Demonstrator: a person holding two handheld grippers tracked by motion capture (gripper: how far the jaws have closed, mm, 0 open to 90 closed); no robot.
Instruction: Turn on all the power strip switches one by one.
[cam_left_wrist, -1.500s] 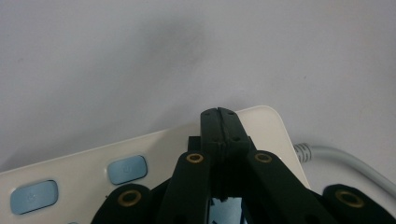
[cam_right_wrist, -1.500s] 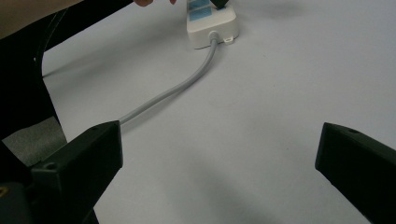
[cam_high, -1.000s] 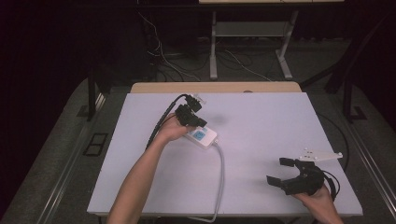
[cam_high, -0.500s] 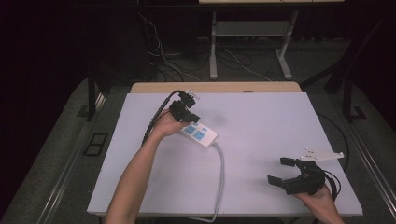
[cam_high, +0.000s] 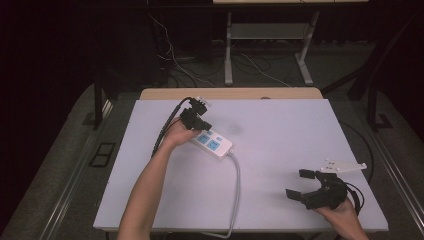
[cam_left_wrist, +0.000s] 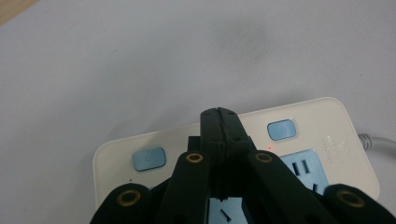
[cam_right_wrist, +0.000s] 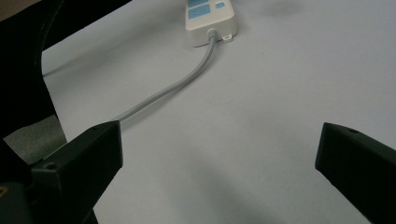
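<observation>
White power strip (cam_high: 214, 143) lying flat on pale table top (cam_high: 280, 130), left of table centre, long axis slanting from far-left to near-right. Grey cord (cam_high: 236, 190) leaving strip's near-right end, curving toward table's near edge. Left gripper (cam_high: 196, 116) poised over strip's far-left end, held in left hand (cam_high: 176, 134), black cable trailing off beyond strip's far-left end. In left gripper view, jaws pressed tight together, nothing between them, tips above strip's white casing between two blue buttons: one button (cam_left_wrist: 148, 159) to one side, other (cam_left_wrist: 281, 129) opposite, small red light (cam_left_wrist: 270, 148) beside the latter. Whether tips actually touching casing: cannot tell. Blue socket faces (cam_left_wrist: 306, 169) just beside jaws. Right gripper (cam_high: 306, 184) well apart from strip, off its near-right end and close to table's near-right corner, held by right hand (cam_high: 345, 212); jaws spread wide, gripping nothing, bare table between them. Right gripper view looking back toward strip's cord end (cam_right_wrist: 211, 33).
</observation>
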